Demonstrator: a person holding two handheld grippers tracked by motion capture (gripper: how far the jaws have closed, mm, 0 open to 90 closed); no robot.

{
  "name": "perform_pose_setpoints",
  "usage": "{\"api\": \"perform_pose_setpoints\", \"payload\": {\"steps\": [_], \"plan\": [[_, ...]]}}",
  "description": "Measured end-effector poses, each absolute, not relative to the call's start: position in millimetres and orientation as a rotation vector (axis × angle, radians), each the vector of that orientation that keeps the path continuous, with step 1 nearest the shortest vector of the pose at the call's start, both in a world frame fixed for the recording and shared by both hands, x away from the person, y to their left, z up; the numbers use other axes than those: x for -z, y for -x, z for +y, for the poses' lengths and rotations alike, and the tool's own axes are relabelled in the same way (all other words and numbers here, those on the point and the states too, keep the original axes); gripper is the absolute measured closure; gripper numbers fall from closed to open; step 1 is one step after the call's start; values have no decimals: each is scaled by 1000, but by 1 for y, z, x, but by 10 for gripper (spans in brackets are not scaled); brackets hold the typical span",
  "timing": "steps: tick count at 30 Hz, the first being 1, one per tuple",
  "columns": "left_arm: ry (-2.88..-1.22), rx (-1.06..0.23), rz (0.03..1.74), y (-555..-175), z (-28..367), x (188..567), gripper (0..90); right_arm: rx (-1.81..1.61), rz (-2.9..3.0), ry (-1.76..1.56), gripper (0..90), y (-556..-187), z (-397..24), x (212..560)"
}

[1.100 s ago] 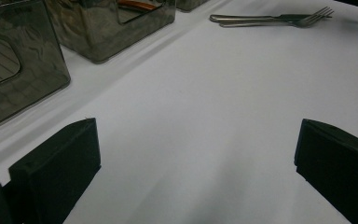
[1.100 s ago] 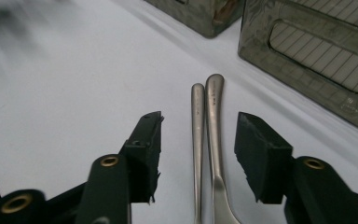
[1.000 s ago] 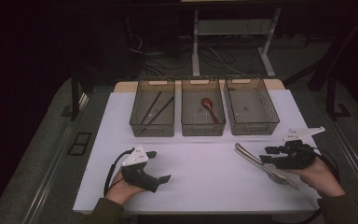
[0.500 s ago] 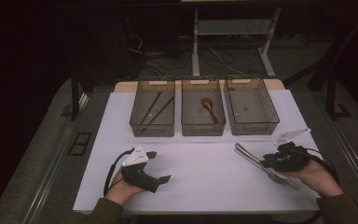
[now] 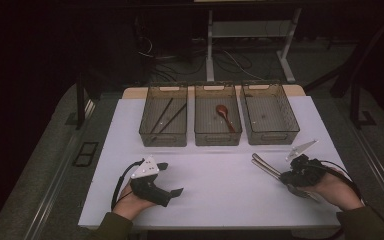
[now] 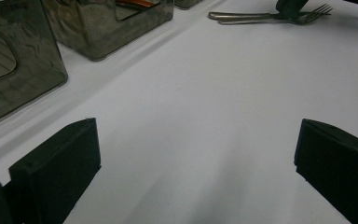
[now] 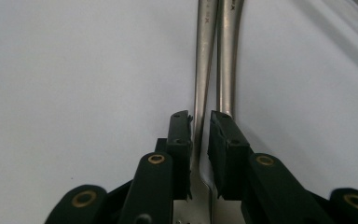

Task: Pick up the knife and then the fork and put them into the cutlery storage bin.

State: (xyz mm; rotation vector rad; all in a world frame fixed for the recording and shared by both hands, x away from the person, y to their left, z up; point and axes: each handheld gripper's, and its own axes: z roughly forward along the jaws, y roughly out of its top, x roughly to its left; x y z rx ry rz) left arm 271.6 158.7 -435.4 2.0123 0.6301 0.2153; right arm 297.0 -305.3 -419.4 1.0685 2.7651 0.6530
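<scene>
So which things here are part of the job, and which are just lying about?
In the job: the right tongs, closing around one of two forks; the second fork beside it.

Lying about: left tongs, three bins, chopsticks, red spoon.

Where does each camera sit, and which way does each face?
High view: above the person's side, facing forward and down on the white table; both forearms, left tongs and right tongs show.
Left gripper view: rides the left tongs, facing across the table; its open black jaws show.
Right gripper view: rides the right tongs, whose jaws, just closing, straddle one silver metal fork's handle.
All share the forks.
</scene>
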Motion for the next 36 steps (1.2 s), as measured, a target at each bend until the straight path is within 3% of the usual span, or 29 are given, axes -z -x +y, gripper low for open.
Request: {"api": "perform_pose_setpoints", "payload": {"steps": [36], "plan": [[-2023,-216,627,-271,158,436,0,-400,2808,-1088,831,-304,-283,423]]}}
